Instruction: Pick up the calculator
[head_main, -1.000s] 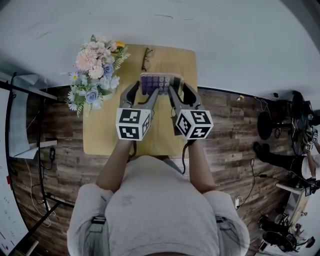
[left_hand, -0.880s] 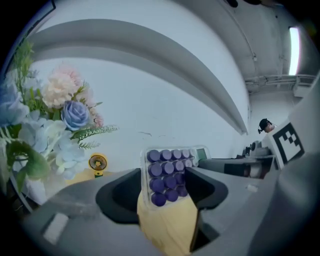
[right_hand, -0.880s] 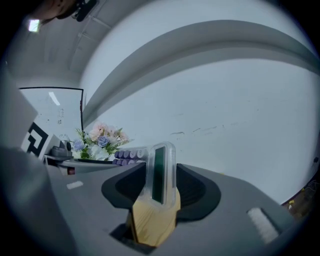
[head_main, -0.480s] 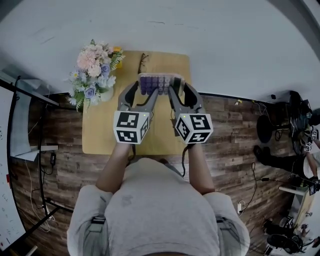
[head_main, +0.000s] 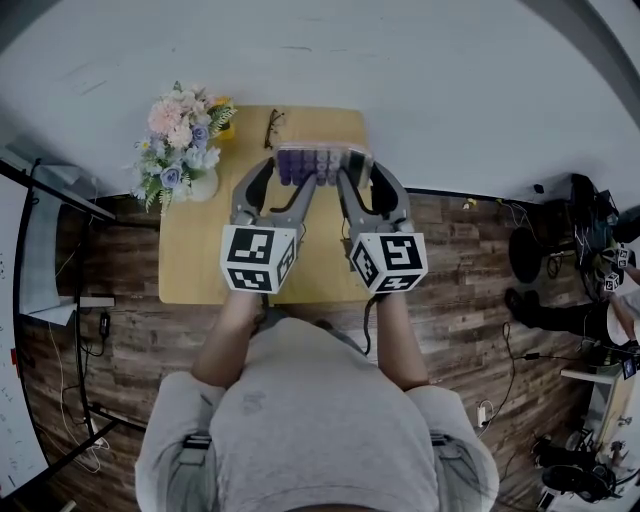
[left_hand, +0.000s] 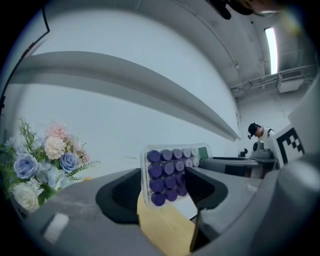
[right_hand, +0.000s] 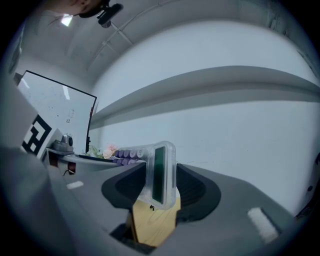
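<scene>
The calculator (head_main: 322, 162), a clear case with purple round keys and a green display, is held up off the wooden table (head_main: 200, 250) between both grippers. My left gripper (head_main: 292, 172) is shut on its keypad end; in the left gripper view the keys (left_hand: 169, 170) sit between the dark jaws of the left gripper (left_hand: 162, 192). My right gripper (head_main: 360, 172) is shut on the display end. In the right gripper view the calculator's display (right_hand: 159, 172) stands edge-on in the right gripper (right_hand: 160, 187).
A bouquet of pink, white and blue flowers (head_main: 180, 140) stands at the table's far left corner. A pair of glasses (head_main: 273, 128) lies near the far edge. Dark wood floor surrounds the table, with a white wall beyond. A person sits at the far right (head_main: 560, 310).
Both grippers keep their hold on the calculator. The table and flowers have slid slightly left and look a little smaller under it.
</scene>
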